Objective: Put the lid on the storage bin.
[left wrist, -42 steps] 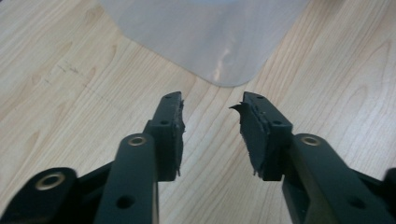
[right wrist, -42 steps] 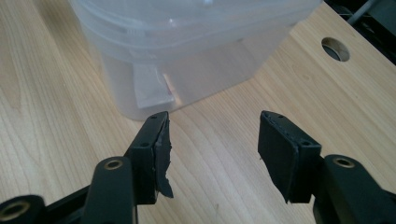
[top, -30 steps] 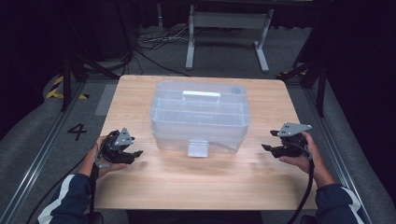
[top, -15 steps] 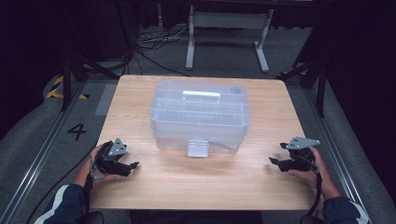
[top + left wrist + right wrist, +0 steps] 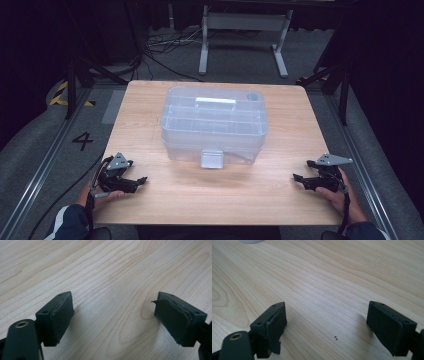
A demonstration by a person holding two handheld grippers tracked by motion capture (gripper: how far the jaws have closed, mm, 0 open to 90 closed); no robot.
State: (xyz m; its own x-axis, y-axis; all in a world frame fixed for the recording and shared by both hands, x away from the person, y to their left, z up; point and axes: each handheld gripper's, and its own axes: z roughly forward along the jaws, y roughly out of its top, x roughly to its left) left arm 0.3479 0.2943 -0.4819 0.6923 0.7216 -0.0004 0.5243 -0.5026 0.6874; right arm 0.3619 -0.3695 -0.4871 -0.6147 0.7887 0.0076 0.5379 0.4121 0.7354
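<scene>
A clear plastic storage box (image 5: 214,127) sits at the middle of the wooden desk (image 5: 150,105), slightly toward the far edge. Its lid is on, with a white handle (image 5: 215,102) lying flat along the top and a pale latch (image 5: 211,158) hanging at the front wall facing the person. Through the translucent walls, divider ridges of inner compartments show faintly; whether anything lies in them cannot be told.

The left gripper (image 5: 131,181) rests low at the near left corner of the desk, well apart from the box, its fingers (image 5: 61,315) spread wide over bare wood. The right gripper (image 5: 302,179) sits near the near right edge, also well apart from the box, its fingers (image 5: 387,323) spread and holding nothing.
</scene>
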